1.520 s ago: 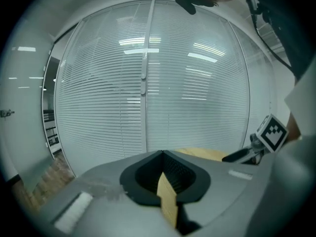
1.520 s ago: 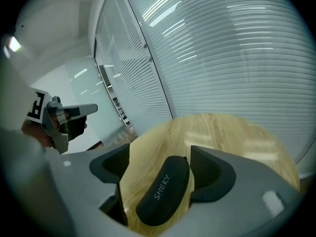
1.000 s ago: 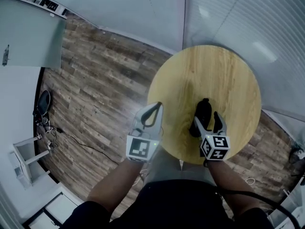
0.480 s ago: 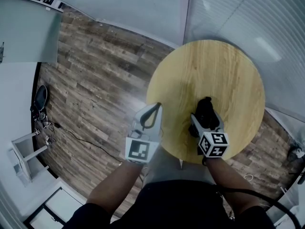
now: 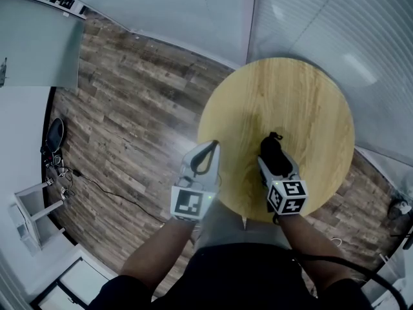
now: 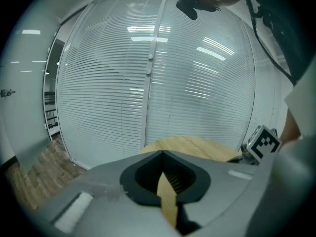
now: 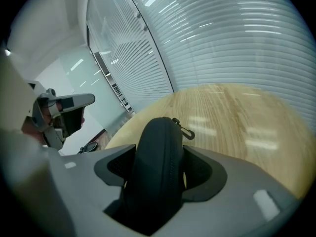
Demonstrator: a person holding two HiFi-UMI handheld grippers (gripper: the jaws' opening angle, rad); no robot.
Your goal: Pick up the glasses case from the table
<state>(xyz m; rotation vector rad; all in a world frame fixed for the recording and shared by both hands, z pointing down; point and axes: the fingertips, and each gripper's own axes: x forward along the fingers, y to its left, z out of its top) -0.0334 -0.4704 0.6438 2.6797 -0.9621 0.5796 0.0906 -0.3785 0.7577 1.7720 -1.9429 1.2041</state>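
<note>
A black zipped glasses case (image 5: 272,150) with a small clip at its far end lies on the round wooden table (image 5: 290,95), near the front edge. My right gripper (image 5: 277,163) straddles the case's near half. Its jaws are closing, and in the right gripper view the case (image 7: 157,181) fills the gap of the gripper (image 7: 159,147), both pads touching its sides. The left gripper (image 5: 211,145) hovers off the table's left edge, shut and empty. In the left gripper view that gripper (image 6: 162,154) has its tips met in front of the table (image 6: 192,144).
Wood-plank floor (image 5: 129,108) surrounds the table. White slatted blinds (image 5: 322,18) stand behind it. A cable (image 5: 110,192) and white furniture (image 5: 32,218) lie at the far left. The right gripper's marker cube (image 6: 261,142) shows in the left gripper view.
The right gripper has slid forward along the case and its jaws have narrowed from wide apart onto the case's sides. The left gripper has stayed put.
</note>
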